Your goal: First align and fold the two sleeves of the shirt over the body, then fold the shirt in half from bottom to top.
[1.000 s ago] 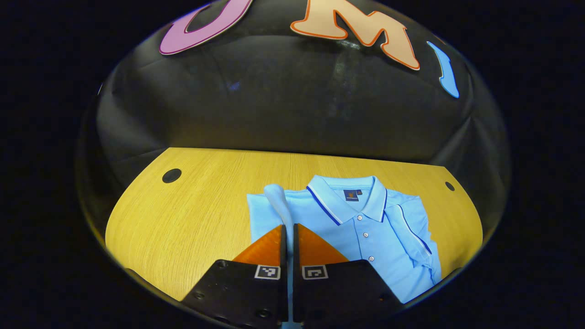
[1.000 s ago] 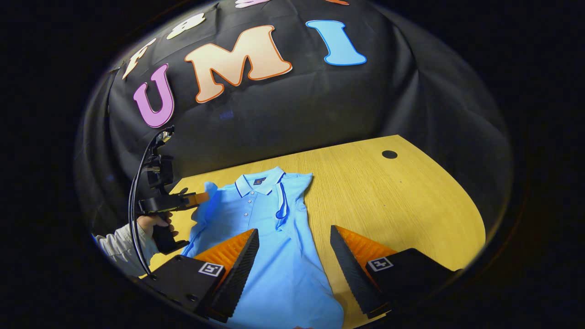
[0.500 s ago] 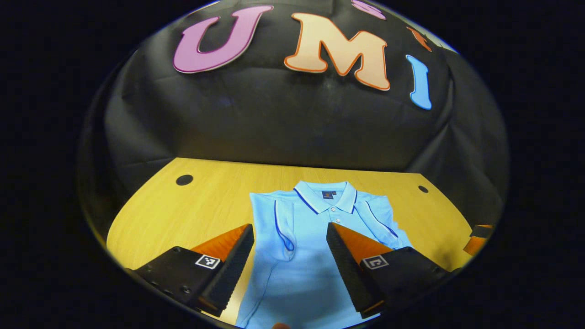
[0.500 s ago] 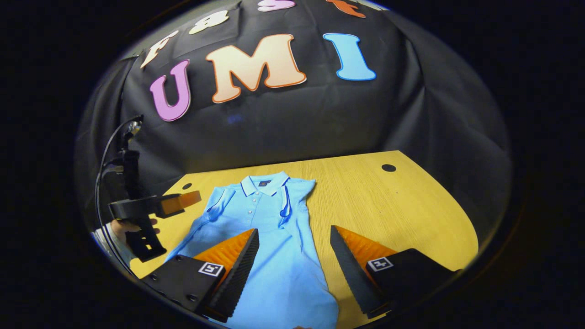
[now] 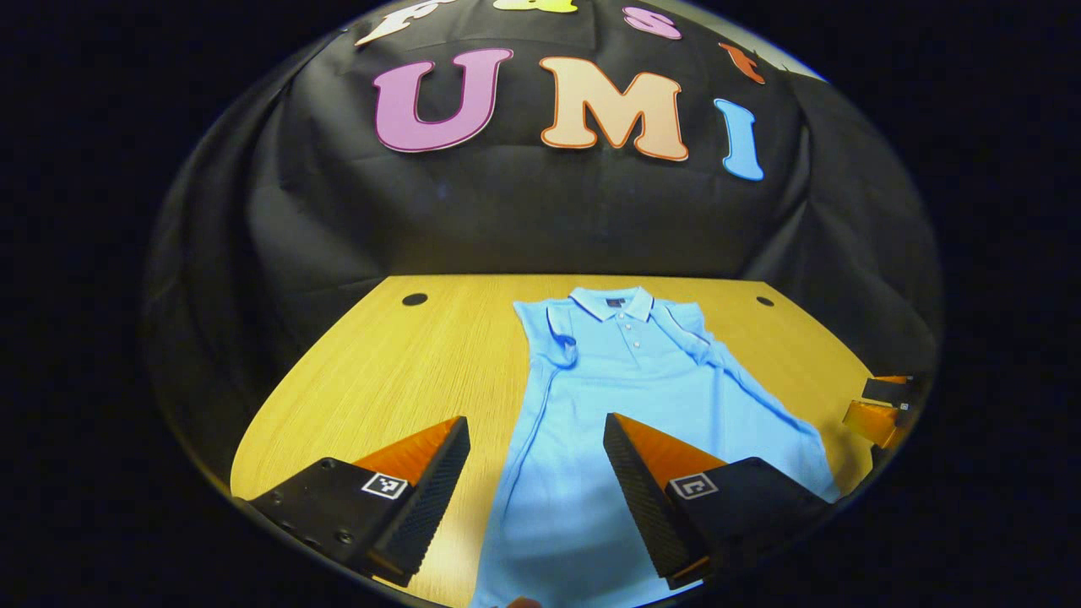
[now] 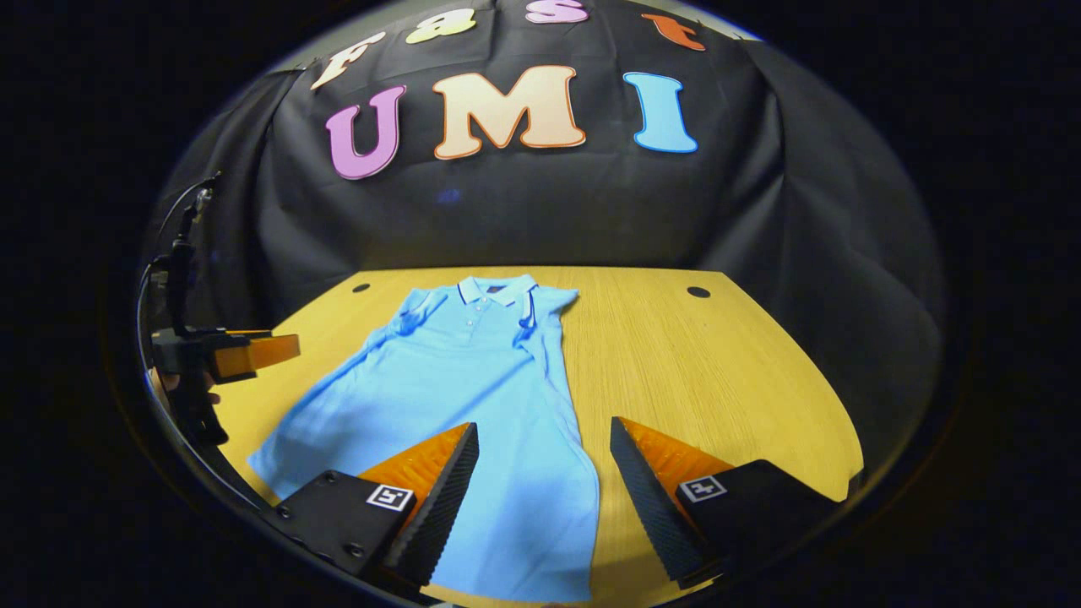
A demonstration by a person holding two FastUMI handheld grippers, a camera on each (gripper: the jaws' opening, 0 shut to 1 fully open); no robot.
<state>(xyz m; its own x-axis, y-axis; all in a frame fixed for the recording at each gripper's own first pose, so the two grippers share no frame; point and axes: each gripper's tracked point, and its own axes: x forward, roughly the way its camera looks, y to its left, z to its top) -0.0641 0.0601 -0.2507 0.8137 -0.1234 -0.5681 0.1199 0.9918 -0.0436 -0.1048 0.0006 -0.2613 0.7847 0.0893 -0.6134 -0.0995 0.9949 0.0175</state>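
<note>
- A light blue polo shirt (image 5: 625, 371) lies flat on a wooden tabletop (image 5: 405, 371), collar toward the black cloth wall and hem toward the camera.
- Both sleeves are folded inward over the body: in the left gripper view one sleeve (image 5: 562, 342) sits near the collar on the left, the other (image 5: 688, 325) on the right.
- The collar (image 5: 614, 302) has dark trim, with a short row of buttons below it.
- The left tongs (image 5: 536, 473) hang released above the lower part of the shirt, fingers spread wide and gripping nothing.
- The right tongs (image 6: 545, 481) are likewise released, fingers wide apart over the shirt's lower right edge and bare tabletop.
- In the right gripper view the left tongs (image 6: 253, 353) appear at the far left beside the shirt, held by a hand (image 6: 181, 388).
- Two small dark round holes (image 6: 698, 292) mark the tabletop's far corners.
</note>
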